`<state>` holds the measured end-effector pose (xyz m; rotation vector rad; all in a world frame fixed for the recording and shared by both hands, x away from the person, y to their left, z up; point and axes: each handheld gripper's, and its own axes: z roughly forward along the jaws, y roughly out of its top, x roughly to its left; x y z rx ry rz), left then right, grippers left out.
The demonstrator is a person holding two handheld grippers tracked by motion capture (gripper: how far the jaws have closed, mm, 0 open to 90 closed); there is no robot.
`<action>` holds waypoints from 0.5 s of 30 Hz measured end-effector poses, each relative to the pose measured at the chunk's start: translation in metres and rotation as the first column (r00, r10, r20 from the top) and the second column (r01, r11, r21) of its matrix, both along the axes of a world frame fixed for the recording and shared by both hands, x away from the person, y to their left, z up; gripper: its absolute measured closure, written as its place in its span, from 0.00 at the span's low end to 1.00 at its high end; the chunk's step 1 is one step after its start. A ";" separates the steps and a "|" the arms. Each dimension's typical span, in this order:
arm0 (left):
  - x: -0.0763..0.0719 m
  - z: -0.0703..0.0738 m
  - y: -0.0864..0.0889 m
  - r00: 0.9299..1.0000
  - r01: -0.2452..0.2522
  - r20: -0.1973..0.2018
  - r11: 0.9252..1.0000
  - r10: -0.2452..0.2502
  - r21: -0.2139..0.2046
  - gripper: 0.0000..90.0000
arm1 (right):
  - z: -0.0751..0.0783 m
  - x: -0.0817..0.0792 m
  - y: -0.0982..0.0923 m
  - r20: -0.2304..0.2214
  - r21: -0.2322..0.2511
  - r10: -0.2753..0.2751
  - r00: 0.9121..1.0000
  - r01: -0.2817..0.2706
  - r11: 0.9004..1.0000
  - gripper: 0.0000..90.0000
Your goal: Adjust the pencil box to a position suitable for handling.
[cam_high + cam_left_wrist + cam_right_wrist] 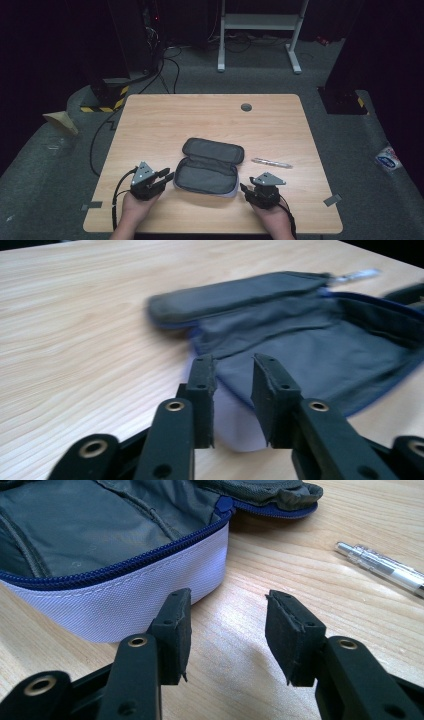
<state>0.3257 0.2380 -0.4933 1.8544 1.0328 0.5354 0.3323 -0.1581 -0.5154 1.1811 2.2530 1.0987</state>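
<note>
An open pencil case (pixel 210 167) lies on the wooden table (pixel 165 120), grey inside, pale lilac outside, with a blue zip. Its lid is folded back toward the far side. My left gripper (pixel 167 176) is at the case's near left corner. In the left gripper view the jaws (pixel 232 365) stand a little apart around the lilac edge of the case (pixel 310 345), and the pads do not press on it. My right gripper (pixel 243 189) sits by the near right corner, open (pixel 225 597) over bare wood, with the case wall (pixel 125 600) just left of it. A silver pen (pixel 271 163) (pixel 385 565) lies right of the case.
A round grey grommet (pixel 246 107) sits near the table's far edge. On the floor beyond are a white desk frame (pixel 260 22), a yellow-and-black striped base (pixel 107 100) with cables, and a packet (pixel 387 159) at the right.
</note>
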 end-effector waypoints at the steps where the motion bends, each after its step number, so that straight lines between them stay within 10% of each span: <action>1: 0.003 -0.004 0.003 0.999 -0.037 -0.013 0.999 0.037 0.016 0.81 | 0.000 0.000 0.001 -0.002 0.000 0.002 1.000 -0.002 1.000 0.59; 6: 0.012 -0.019 0.003 0.992 -0.075 -0.096 0.996 0.080 0.054 0.81 | -0.002 -0.001 0.005 -0.008 -0.009 0.015 1.000 -0.015 1.000 0.60; 15: 0.015 -0.027 -0.012 0.991 -0.007 -0.131 0.995 0.021 0.102 0.83 | -0.003 0.000 0.009 -0.020 -0.018 0.016 1.000 -0.016 1.000 0.62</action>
